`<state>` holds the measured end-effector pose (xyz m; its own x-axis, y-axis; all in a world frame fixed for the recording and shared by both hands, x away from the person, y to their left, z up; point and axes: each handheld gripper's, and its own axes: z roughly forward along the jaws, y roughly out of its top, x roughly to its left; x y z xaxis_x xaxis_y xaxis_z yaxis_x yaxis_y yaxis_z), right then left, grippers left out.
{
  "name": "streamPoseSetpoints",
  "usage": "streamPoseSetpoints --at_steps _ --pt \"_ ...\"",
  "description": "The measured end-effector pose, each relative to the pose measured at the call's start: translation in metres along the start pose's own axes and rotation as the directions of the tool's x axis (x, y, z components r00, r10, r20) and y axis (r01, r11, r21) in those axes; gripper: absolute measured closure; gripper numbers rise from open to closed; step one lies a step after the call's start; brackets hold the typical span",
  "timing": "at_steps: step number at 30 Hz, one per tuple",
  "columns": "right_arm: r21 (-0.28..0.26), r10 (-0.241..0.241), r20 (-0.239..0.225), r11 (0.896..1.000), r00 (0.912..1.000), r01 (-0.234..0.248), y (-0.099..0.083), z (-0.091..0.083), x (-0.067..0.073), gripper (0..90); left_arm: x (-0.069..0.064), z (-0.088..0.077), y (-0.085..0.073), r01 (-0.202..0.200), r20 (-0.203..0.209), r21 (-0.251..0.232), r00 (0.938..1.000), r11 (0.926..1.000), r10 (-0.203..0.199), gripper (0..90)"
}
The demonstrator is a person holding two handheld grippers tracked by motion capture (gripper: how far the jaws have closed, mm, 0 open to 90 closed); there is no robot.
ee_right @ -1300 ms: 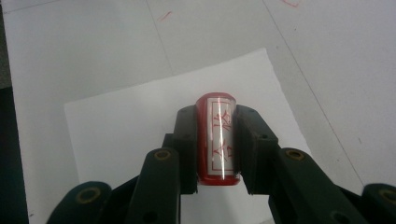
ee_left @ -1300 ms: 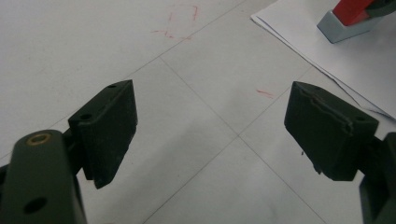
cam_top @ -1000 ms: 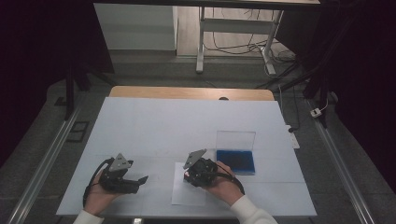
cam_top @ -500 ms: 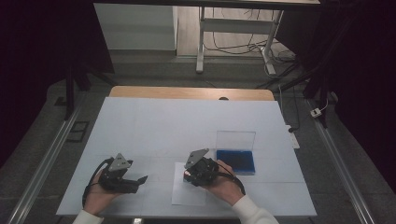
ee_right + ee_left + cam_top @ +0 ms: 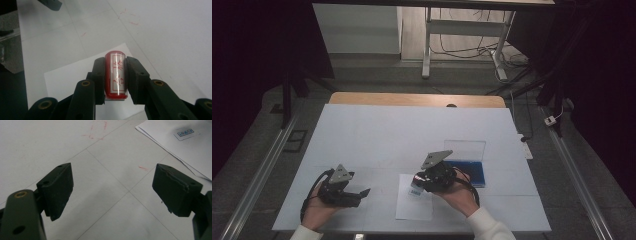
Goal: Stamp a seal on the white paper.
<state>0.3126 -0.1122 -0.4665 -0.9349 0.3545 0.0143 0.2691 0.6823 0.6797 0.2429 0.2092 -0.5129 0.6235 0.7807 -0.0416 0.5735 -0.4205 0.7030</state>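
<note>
The right gripper clamps its matte black jaws on a red stamp, a glossy rounded cylinder with a white label of red characters. The stamp hangs above a white paper sheet on the table. Beside the sheet, a blue ink pad lies in its clear case. Left of the sheet, the left gripper rests with jaws wide apart, holding nothing.
</note>
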Motion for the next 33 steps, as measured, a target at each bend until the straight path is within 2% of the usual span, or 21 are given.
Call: streamPoseSetpoints --at_steps 4,26,33 --pt "-0.021 0.006 0.007 1.0 1.0 -0.006 0.0 -0.008 -0.004 69.4 0.0 0.0 0.0 -0.001 0.0 0.0 1.0 1.0 0.001 17.7" --pt "-0.064 0.041 0.065 0.997 0.9971 -0.037 -0.006 -0.038 -0.021 69.5 0.0 -0.001 0.0 -0.005 -0.003 -0.003 1.0 1.0 0.005 17.7" --pt "-0.07 0.058 0.11 0.996 0.9923 -0.05 -0.012 -0.051 -0.033 69.5 0.0 -0.001 0.0 -0.004 -0.004 -0.004 1.0 1.0 0.004 17.7"
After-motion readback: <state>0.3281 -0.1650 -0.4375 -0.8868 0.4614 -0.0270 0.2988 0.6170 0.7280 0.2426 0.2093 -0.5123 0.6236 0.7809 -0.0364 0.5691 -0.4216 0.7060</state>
